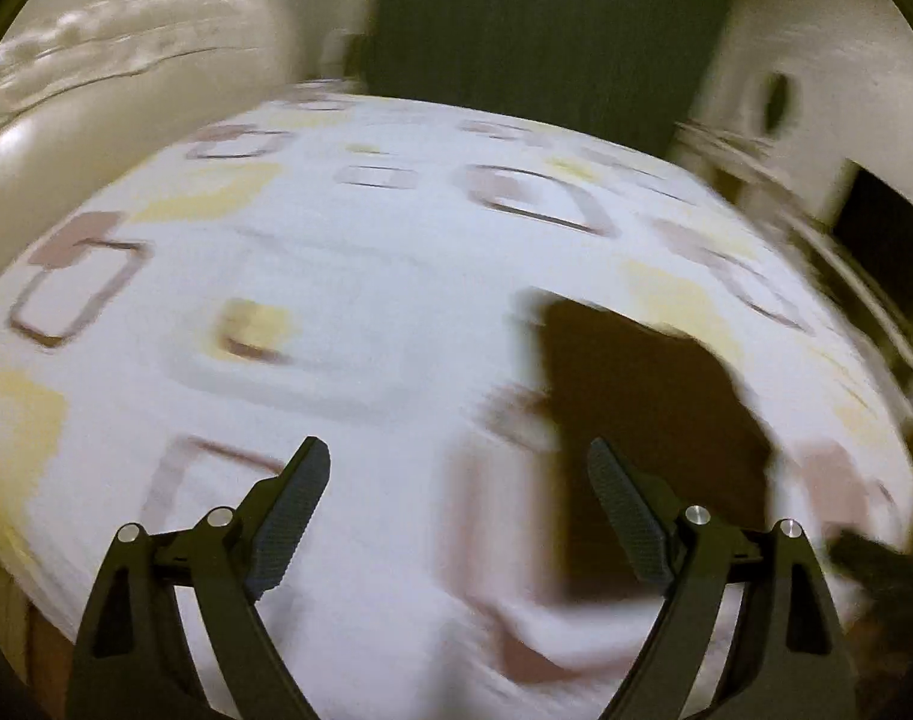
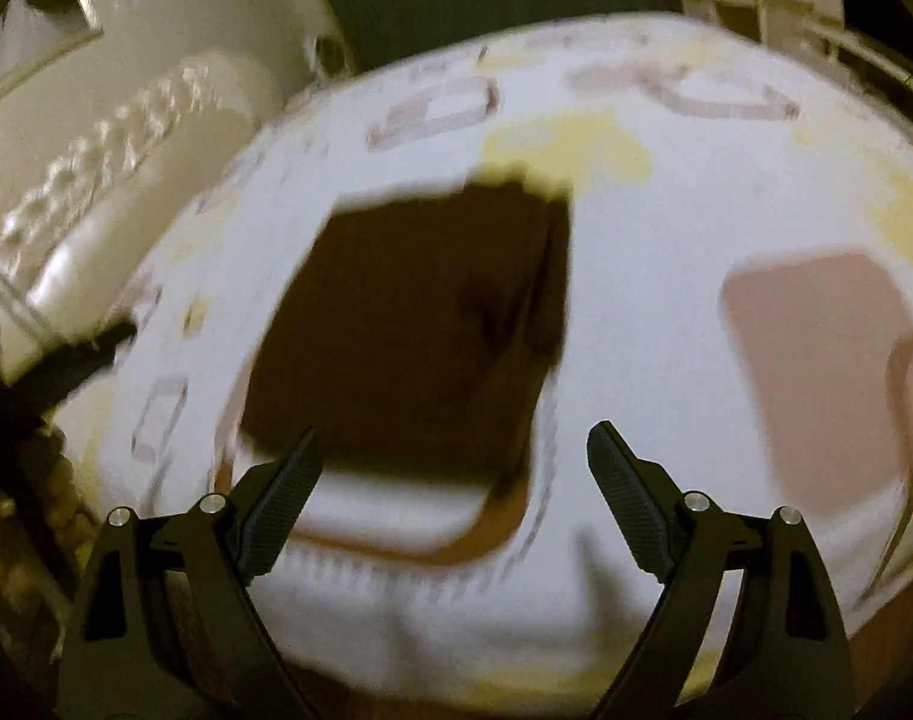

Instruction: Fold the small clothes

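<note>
A: Legible text check, both wrist views?

B: None found. Both frames are motion-blurred. The bed sheet (image 1: pixel 360 300) carries only printed shapes: brown outlined squares, pinkish and yellow patches. No letters or digits among them.

A: The dark brown garment (image 2: pixel 408 324)?

B: No label, tag or print can be made out on it in either view.

A: Background surfaces?

B: The cream headboard (image 2: pixel 126 138) shows a raised pattern, too blurred to tell whether it is ornament or lettering. Entry: no readable text.
</note>
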